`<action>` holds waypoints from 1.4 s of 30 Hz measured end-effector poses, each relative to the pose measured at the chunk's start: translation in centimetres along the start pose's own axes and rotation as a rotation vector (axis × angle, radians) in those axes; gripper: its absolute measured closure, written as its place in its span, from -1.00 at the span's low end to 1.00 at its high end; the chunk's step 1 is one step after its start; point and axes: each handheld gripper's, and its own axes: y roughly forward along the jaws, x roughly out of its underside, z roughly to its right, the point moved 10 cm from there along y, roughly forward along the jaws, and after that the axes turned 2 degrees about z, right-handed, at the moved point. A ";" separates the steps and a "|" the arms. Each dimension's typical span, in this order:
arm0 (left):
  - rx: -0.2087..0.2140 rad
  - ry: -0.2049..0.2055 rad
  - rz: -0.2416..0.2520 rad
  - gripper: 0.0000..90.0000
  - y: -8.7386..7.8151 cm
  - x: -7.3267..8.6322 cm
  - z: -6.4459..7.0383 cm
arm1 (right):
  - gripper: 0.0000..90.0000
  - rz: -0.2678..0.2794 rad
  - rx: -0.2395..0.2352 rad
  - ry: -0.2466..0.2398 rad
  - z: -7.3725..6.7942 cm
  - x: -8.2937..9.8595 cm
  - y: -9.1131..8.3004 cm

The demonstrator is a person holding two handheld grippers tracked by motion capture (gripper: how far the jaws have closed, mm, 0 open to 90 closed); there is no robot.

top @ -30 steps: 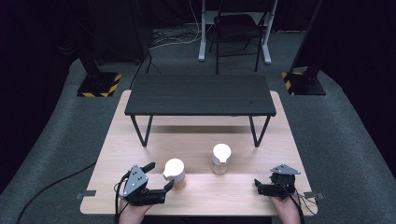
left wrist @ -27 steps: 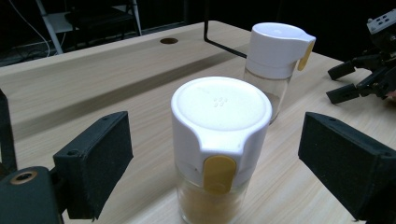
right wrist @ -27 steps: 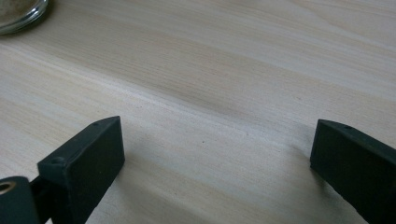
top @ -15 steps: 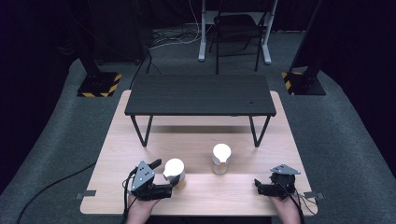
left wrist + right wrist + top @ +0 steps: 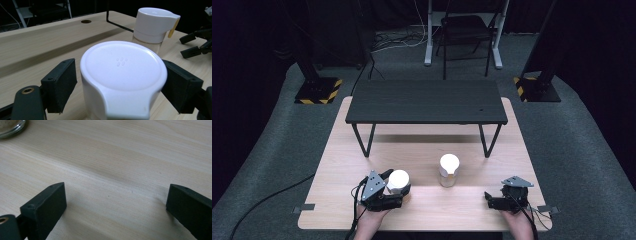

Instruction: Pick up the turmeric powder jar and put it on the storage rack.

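No readable text, label, brand or number stands on anything in these views.

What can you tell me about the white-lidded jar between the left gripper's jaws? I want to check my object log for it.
The jar stands upright on the wooden table, near the person's edge and left of a second, similar jar. Its white lid looks like smooth plastic, round with a flat top, a small embossed dot pattern at the centre and a lip jutting toward the camera. The left gripper has a black jaw on each side of it; the right-hand jaw meets the lid's edge, while a narrow gap shows at the left-hand one. The body below is mostly hidden.
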 end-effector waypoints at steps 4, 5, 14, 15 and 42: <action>0.014 -0.010 0.006 -0.54 0.7 0.3 -0.1 | -0.96 0.000 0.000 0.000 0.0 0.0 0.0; 0.018 -0.012 0.009 -0.53 0.9 0.3 -0.1 | -0.96 0.000 0.000 0.000 0.0 0.0 0.0; 0.037 -0.036 0.027 -0.39 1.9 1.3 -0.4 | -0.96 0.000 0.000 0.000 0.0 0.0 0.0; 0.041 -0.042 0.034 -0.39 2.0 1.4 -0.4 | -0.96 0.000 0.000 0.000 0.0 0.0 0.0; 0.021 -0.049 0.027 -0.34 1.5 1.1 -0.2 | -0.96 0.000 0.002 0.002 0.0 0.0 0.0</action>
